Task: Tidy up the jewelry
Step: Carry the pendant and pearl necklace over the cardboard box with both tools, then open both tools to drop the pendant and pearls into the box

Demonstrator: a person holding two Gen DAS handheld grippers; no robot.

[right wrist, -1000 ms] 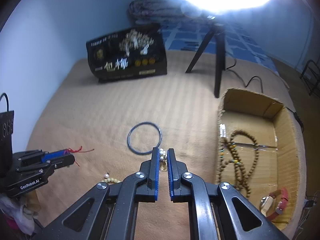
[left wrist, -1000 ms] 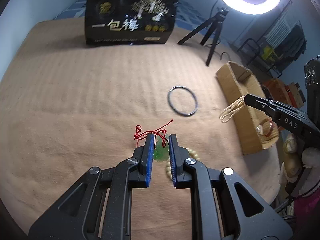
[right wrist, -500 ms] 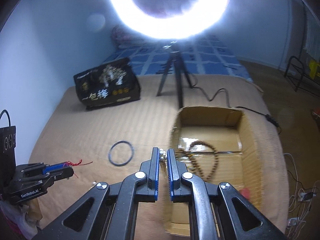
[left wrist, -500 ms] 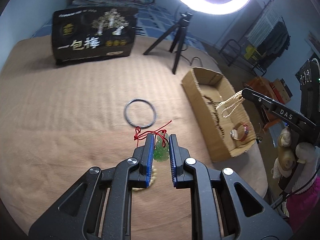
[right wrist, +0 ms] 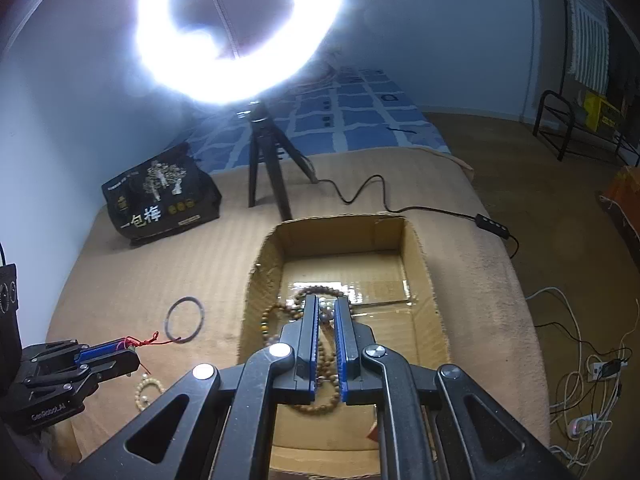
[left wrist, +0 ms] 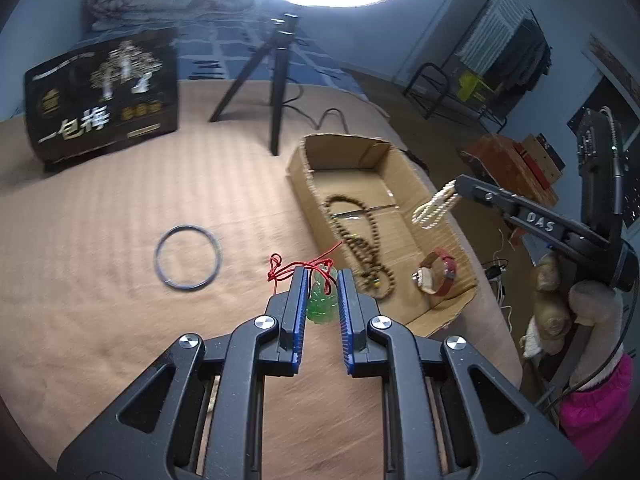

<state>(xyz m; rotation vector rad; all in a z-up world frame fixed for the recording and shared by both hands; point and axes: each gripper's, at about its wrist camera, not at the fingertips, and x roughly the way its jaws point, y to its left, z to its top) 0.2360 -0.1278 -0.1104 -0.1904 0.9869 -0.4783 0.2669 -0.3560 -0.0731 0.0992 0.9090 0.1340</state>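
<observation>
Far left on the tan blanket covering the bed (left wrist: 100,280): black gift bag (left wrist: 102,94) with gold print, upright, well back. Dark bangle (left wrist: 188,257) lies flat on the blanket, not yet collected. A pale bead bracelet (right wrist: 148,390) also lies loose, near the left gripper in the right wrist view. Left gripper (left wrist: 322,286) is clamped on a green pendant (left wrist: 320,306), its red cord (left wrist: 298,268) spilling over the fingertips; the pendant is held clear of the blanket, just short of the cardboard box (left wrist: 298,178). Inside the box: wooden bead strand (left wrist: 360,240) and a red-strapped watch (left wrist: 434,276). Right gripper (right wrist: 327,312) is closed on a pearl bracelet (left wrist: 436,210), which dangles over the box's right side. Step in hand, as judged: both pieces are mid-carry to the box, the pearls nearest to drop. Next move likely calls for lowering the right gripper into the box, then parting its fingers so the pearls fall clear of the watch; the left should follow over the near wall, watching that the cord does not snag on the cardboard edge. Tripod (left wrist: 276,80) and ring light (right wrist: 240,28) stand behind.
</observation>
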